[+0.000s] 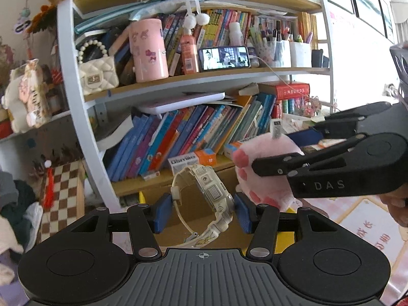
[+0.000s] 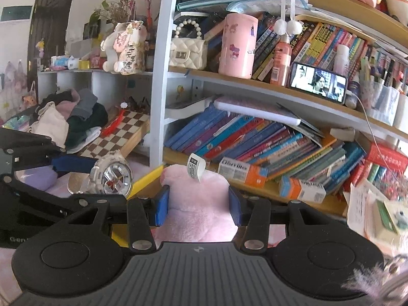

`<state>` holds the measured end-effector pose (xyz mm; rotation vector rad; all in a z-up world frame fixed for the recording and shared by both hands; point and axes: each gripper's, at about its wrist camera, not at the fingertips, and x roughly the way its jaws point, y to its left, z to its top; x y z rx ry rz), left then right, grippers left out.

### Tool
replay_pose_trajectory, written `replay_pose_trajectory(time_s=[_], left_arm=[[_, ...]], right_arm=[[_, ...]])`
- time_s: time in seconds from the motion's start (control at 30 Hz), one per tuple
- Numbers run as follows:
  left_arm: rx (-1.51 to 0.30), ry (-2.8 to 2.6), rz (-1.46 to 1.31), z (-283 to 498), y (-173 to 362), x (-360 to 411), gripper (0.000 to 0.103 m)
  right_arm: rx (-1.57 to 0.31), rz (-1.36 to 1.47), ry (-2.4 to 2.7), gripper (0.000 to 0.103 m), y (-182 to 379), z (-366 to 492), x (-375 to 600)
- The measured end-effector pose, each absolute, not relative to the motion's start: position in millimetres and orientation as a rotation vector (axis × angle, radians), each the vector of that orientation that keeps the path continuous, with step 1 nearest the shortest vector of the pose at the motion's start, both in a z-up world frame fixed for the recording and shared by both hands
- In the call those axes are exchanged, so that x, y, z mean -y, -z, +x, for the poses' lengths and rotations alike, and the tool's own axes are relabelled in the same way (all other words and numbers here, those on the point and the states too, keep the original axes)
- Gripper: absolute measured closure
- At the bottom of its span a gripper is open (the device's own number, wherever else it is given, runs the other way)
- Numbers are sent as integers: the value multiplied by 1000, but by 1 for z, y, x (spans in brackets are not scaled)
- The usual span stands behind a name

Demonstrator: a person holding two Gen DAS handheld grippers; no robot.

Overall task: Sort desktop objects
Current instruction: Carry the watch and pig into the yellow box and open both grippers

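Observation:
My left gripper is shut on a white wristwatch, held on edge between the blue pads, its strap hanging down. The watch also shows face-on at the left of the right wrist view. My right gripper is shut on a pink plush paw toy with a white tag on top. In the left wrist view the paw toy is held to the right of the watch, its darker pink toe pads facing left. Both are held in the air in front of the bookshelf.
A bookshelf full of leaning books stands straight ahead, with a phone playing video, a pink cylinder and a white quilted purse. Small boxes lie on the lowest shelf. A checkered board and piled clothes lie left.

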<state>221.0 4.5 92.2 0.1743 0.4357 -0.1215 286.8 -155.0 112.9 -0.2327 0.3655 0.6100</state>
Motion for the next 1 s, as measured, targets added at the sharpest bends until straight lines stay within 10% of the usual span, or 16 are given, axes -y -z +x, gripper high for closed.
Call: replay_pose_trajectory(time_s=[1.0], left_arm=[[-801, 186, 305, 383, -4, -24, 50]], right_arm=[[-677, -551, -796, 58, -11, 452, 85]])
